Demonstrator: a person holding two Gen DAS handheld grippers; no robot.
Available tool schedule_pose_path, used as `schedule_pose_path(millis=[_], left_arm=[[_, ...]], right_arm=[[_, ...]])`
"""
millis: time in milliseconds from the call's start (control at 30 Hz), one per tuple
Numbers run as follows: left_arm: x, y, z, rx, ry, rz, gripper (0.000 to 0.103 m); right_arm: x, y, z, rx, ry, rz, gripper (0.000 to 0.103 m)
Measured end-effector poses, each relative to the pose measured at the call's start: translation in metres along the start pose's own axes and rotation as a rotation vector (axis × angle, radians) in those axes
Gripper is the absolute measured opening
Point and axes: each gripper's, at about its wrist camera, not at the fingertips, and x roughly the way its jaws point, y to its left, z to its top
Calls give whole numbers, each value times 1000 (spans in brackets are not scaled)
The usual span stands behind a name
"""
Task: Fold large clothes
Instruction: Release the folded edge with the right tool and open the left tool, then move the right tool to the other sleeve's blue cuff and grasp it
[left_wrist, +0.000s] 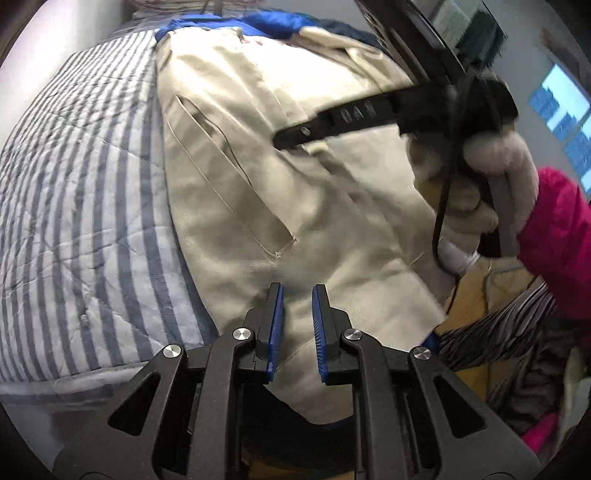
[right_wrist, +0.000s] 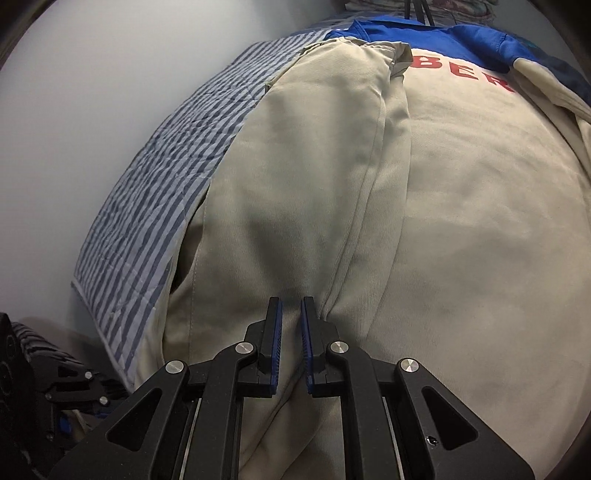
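Observation:
A large beige jacket (right_wrist: 461, 229) with a blue collar (right_wrist: 424, 37) and red letters lies spread on a blue-and-white striped quilt (right_wrist: 155, 206). In the right wrist view its left side is folded inward, and creases run into my right gripper (right_wrist: 291, 306), which is shut on a pinch of the beige cloth at the near edge. My left gripper (left_wrist: 297, 295) is shut on the jacket's near hem (left_wrist: 295, 384), below a slanted welt pocket (left_wrist: 229, 184). The left wrist view also shows my right gripper (left_wrist: 291, 134), blurred over the jacket and held by a hand (left_wrist: 502, 166) in a pink sleeve.
The quilt (left_wrist: 74, 203) extends left of the jacket to a grey wall (right_wrist: 92, 92). A heap of striped and pink clothes (left_wrist: 517, 332) lies at the lower right in the left wrist view, with a window (left_wrist: 561, 110) beyond. The left gripper's black body (right_wrist: 62, 391) shows at the lower left.

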Motion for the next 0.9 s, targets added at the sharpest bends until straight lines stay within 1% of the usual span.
schedule_pose_path(millis=[33, 100, 133, 167, 233, 267, 300, 333, 367, 400, 500, 600, 667, 733, 867, 900], left_arm=[[-8, -2, 5, 5, -25, -3, 14], [-25, -8, 11, 24, -83, -1, 14], [-33, -11, 16, 30, -110, -5, 14], [-37, -12, 21, 34, -126, -12, 14], [-39, -17, 39, 45, -136, -26, 15], [-40, -20, 44, 48, -136, -36, 19], [-41, -22, 50, 48, -137, -54, 24], [-40, -24, 57, 49, -137, -72, 37], [-40, -27, 59, 50, -140, -85, 44], [-41, -32, 63, 59, -145, -100, 44], [-40, -51, 75, 110, -158, -107, 44], [-38, -61, 85, 134, -160, -130, 44], [-32, -65, 94, 135, -148, -147, 44], [-27, -69, 100, 137, -138, -161, 44], [-17, -77, 111, 164, -133, -151, 44], [-14, -77, 112, 164, -132, -151, 44]], right_arm=[[-7, 1, -1, -16, -19, -14, 9], [-34, 3, -9, -65, -98, -54, 9], [-46, 1, -13, -69, -131, -68, 9], [-58, -4, -17, -61, -161, -75, 11], [-79, -17, -24, -19, -208, -80, 27], [-88, -22, -26, 3, -223, -88, 41], [-98, -28, -31, 27, -237, -102, 43], [-107, -35, -35, 45, -245, -121, 43], [-116, -41, -40, 55, -251, -139, 43], [-125, -48, -45, 61, -256, -159, 43], [-146, -67, -56, 83, -252, -224, 43], [-168, -99, -75, 152, -253, -266, 43], [-181, -121, -88, 197, -260, -315, 43], [-194, -144, -103, 254, -268, -377, 43], [-224, -195, -131, 399, -295, -459, 43], [-234, -213, -141, 455, -308, -473, 43]])
